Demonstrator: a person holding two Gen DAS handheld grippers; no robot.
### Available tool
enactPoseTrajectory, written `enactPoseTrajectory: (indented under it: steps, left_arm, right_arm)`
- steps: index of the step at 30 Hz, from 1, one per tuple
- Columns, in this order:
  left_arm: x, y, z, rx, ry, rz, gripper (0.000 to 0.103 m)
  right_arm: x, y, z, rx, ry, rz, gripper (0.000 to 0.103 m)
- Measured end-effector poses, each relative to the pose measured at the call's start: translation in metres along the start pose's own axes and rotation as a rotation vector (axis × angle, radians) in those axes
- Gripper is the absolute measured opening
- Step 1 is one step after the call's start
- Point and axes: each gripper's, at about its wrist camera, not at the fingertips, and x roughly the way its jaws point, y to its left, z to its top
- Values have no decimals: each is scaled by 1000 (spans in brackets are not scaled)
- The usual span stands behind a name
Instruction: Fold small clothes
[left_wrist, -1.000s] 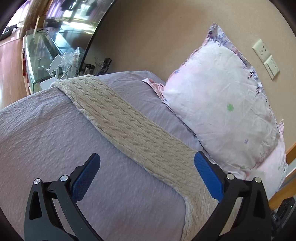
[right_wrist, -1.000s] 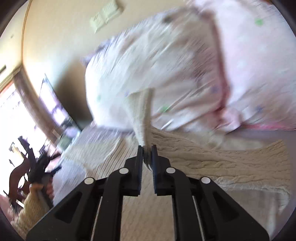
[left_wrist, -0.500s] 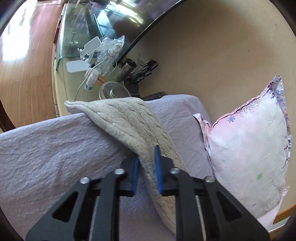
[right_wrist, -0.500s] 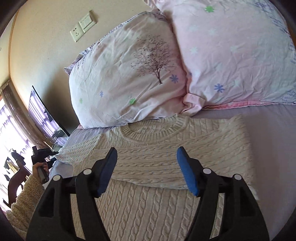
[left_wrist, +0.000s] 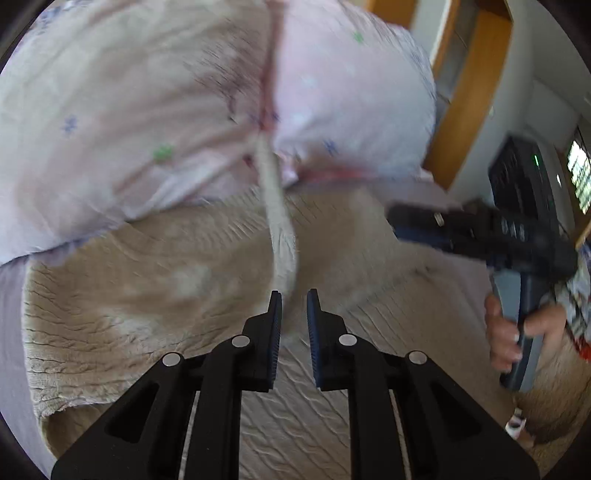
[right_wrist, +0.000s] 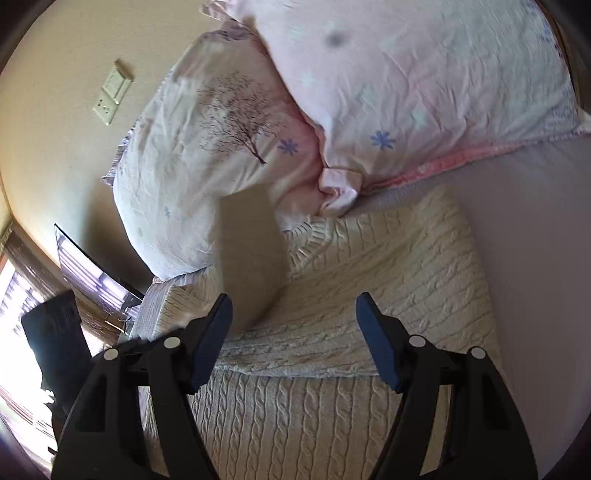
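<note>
A cream cable-knit sweater (right_wrist: 369, 280) lies on the lilac bed sheet below the pillows, its right sleeve folded across the body. My left gripper (left_wrist: 294, 310) is shut on the left sleeve (left_wrist: 280, 236) and holds it raised over the sweater body (left_wrist: 147, 288). The raised sleeve shows blurred in the right wrist view (right_wrist: 251, 254). My right gripper (right_wrist: 293, 314) is open and empty, hovering over the folded sweater. It also shows in the left wrist view (left_wrist: 402, 221), held in a hand at the right.
Two pink floral pillows (right_wrist: 229, 122) (right_wrist: 417, 74) lean against the wall behind the sweater. Bare lilac sheet (right_wrist: 535, 229) lies to the right. A wall socket (right_wrist: 110, 92) and a dark screen (right_wrist: 92, 273) are at the left. A wooden frame (left_wrist: 469, 88) stands at the right.
My left gripper has lifted the left sleeve and swung it from the bed's left edge over the sweater body. My right gripper stays open.
</note>
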Motion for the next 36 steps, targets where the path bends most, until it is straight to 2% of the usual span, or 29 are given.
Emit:
enactPoseTrajectory:
  steps: [2,3,4,6,9,12,13,14,17,19,20,22,24,25,26,30,32,33,34,35,36]
  left_arm:
    - [-2,-6,-13,12,13,-20,14]
    - [-11,-1,-18,-3,-1,-24,22]
    - [-23,8,-23,-35,-24,-23,48]
    - [-52,33,-38,-127,-99,14,72]
    - [-87,73,-65,-256,-114,100,72]
    - [-112,106,-102,-414,-92,135,72]
    - [-119,116,-114,-466,-85,144,72]
    - [-127,123,-127,-508,-82,150,72]
    - [-139,135,-154,-589,-90,155,72]
    - [-150,136,-172,-619,-105,118,72]
    - [-151,135,-177,-629,-108,100,72]
    - [-148,132,-180,-632,-102,72,72]
    - [-146,126,-183,-618,-97,72,72]
    - [-147,123,-185,-606,-97,79,72]
    - [-148,119,-187,-601,-97,78,72]
    - [-159,108,-206,-616,-122,11,71]
    - [-162,101,-216,-621,-130,-41,64]
    - [-162,98,-222,-628,-130,-82,58]
    - [-162,94,-227,-637,-134,-114,54]
    - [-163,89,-232,-639,-138,-133,51]
    - [-163,86,-237,-642,-137,-153,47]
  right_arm:
    - [0,-13,2,35,12,-29,63]
    - [1,-18,2,47,19,-42,62]
    - [3,-22,3,64,26,-58,60]
    - [12,-28,6,96,48,-63,55]
    - [31,-30,11,119,76,-89,49]
    - [53,-34,17,170,89,-70,43]
    - [60,-35,18,184,91,-53,31]
    - [66,-35,20,184,93,-42,14]
    - [57,-29,19,168,21,-50,11]
    - [34,-25,17,169,-51,-62,11]
    - [19,-22,16,159,-97,-91,11]
    - [-2,-11,14,116,-147,-214,14]
    - [-8,-9,11,102,-85,-328,43]
    - [-15,-14,6,115,-68,-336,69]
    - [-25,-17,-2,110,-62,-323,73]
    - [-66,-41,-44,80,12,-289,73]
    - [-83,-61,-70,111,75,-250,71]
    - [-91,-69,-83,126,106,-238,69]
    - [-96,-76,-97,140,132,-224,62]
    - [-107,-79,-110,136,116,-188,56]
    - [-115,-81,-122,138,134,-151,56]
